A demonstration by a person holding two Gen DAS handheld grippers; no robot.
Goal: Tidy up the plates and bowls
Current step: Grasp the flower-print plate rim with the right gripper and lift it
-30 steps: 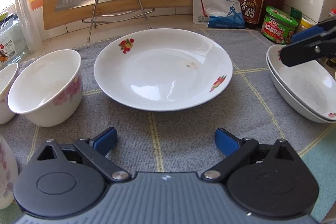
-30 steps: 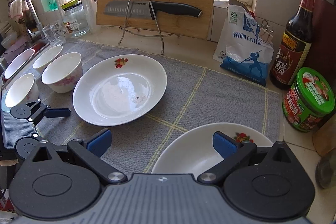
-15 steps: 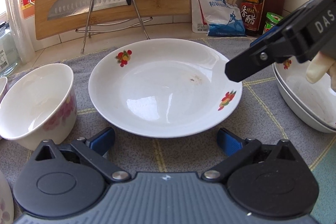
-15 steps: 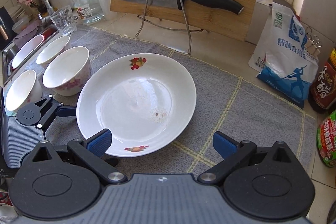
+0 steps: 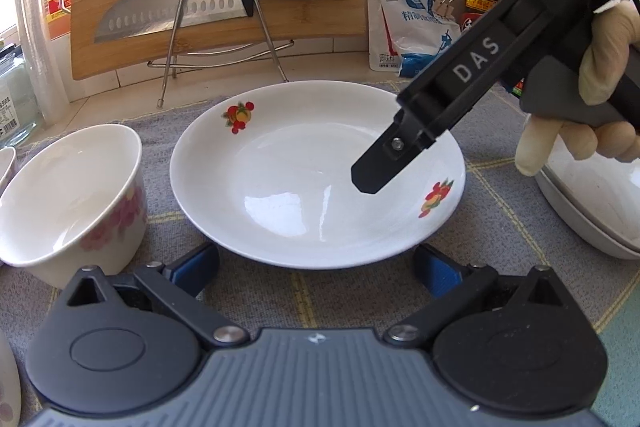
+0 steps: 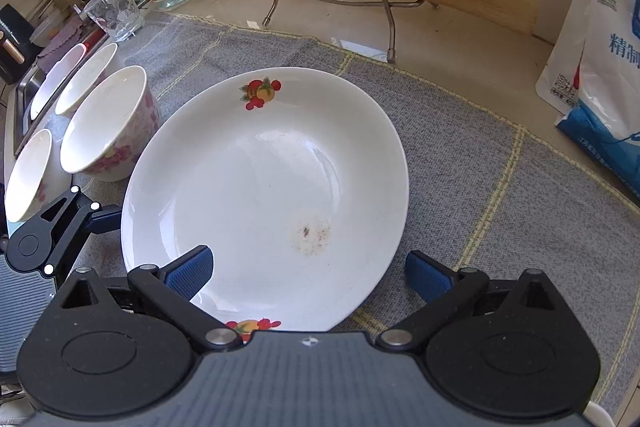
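White porcelain bowls with pink flowers (image 6: 108, 123) wait at left as we hang our open left gripper (image 5: 316, 267) and open right gripper (image 6: 308, 267), both empty, over the fruit-printed white plate (image 6: 260, 187), likely to lift it; grey checked cloth (image 6: 480, 187) covers the kitchen counter.

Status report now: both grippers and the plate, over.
Left gripper open, short of plate. Right gripper open, jaws over plate rim, nothing held. Bowl close beside plate.
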